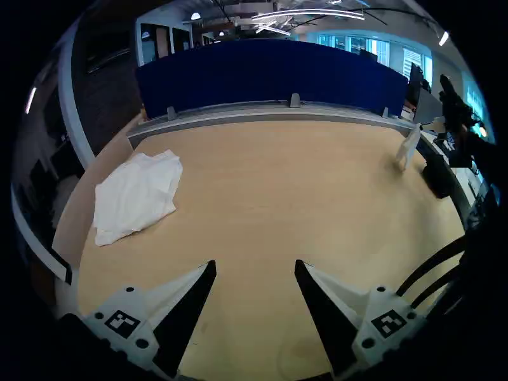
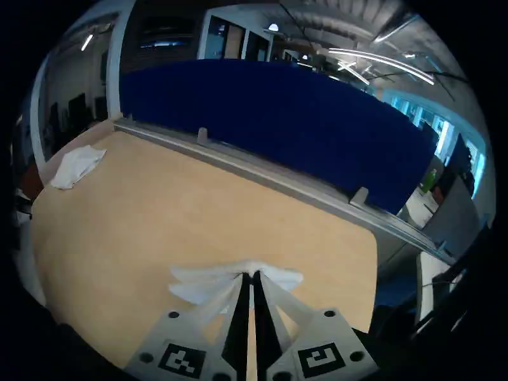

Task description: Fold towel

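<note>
Both views face the blue partition (image 1: 267, 76) across the desk (image 1: 286, 190).

Bare tabletop (image 1: 286, 190) between crumpled towel (image 1: 136, 193) and, perhaps, clutter (image 1: 438, 176); blue partition (image 1: 273, 76) behind

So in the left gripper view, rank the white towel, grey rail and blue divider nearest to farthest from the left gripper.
1. White towel, on the table, left side.
2. Grey rail, along the table's far edge.
3. Blue divider, upright behind the rail.
</note>
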